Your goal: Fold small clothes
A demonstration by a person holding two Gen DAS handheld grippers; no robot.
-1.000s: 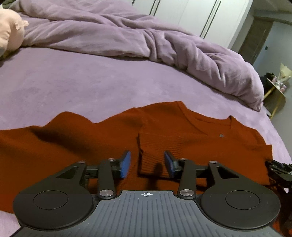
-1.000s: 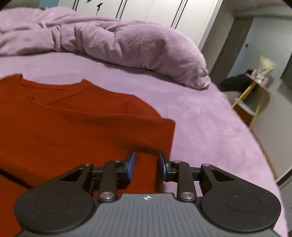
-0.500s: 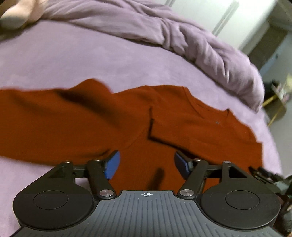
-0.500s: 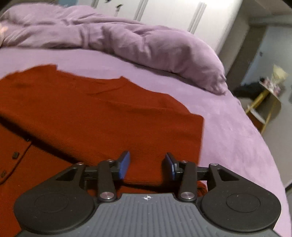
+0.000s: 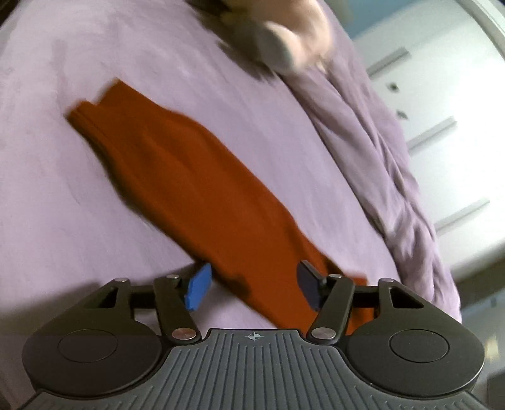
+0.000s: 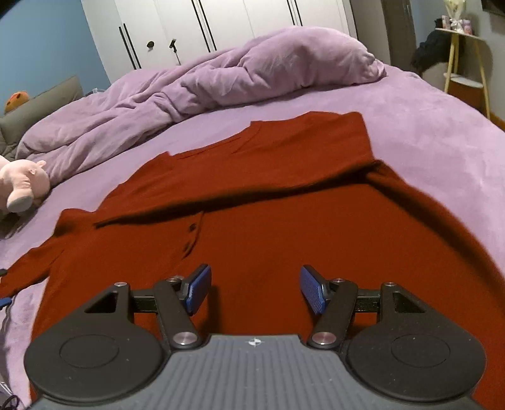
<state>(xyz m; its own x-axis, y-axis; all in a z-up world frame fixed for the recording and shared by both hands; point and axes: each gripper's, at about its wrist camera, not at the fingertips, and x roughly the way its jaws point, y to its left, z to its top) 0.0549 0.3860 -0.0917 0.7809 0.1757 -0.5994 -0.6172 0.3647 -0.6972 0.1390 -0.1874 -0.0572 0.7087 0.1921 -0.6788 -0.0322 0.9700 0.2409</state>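
Note:
A rust-red buttoned cardigan point(image 6: 284, 227) lies spread on the purple bed point(image 6: 426, 126). One sleeve point(image 6: 252, 176) is folded across its chest, above the buttons point(image 6: 192, 226). My right gripper point(image 6: 255, 280) hovers over the cardigan's body. Its jaws are opening, with nothing gripped between the blue pads. The left wrist view is blurred and tilted. In it the other sleeve point(image 5: 189, 176) runs outstretched from the upper left down to my left gripper point(image 5: 252, 280). That gripper's jaws are closing and straddle the sleeve's near end, and its pads stand clear of the cloth.
A crumpled purple duvet point(image 6: 221, 82) is heaped along the far side of the bed. A pink plush toy point(image 6: 22, 186) lies at the left, blurred in the left wrist view point(image 5: 293, 41). White wardrobe doors point(image 6: 221, 25) stand behind, and a yellow side table point(image 6: 464, 63) at the far right.
The left gripper swung and rolled from the cardigan's chest to the outstretched sleeve. The right gripper moved from the cardigan's right edge to over its body, and its jaws widened.

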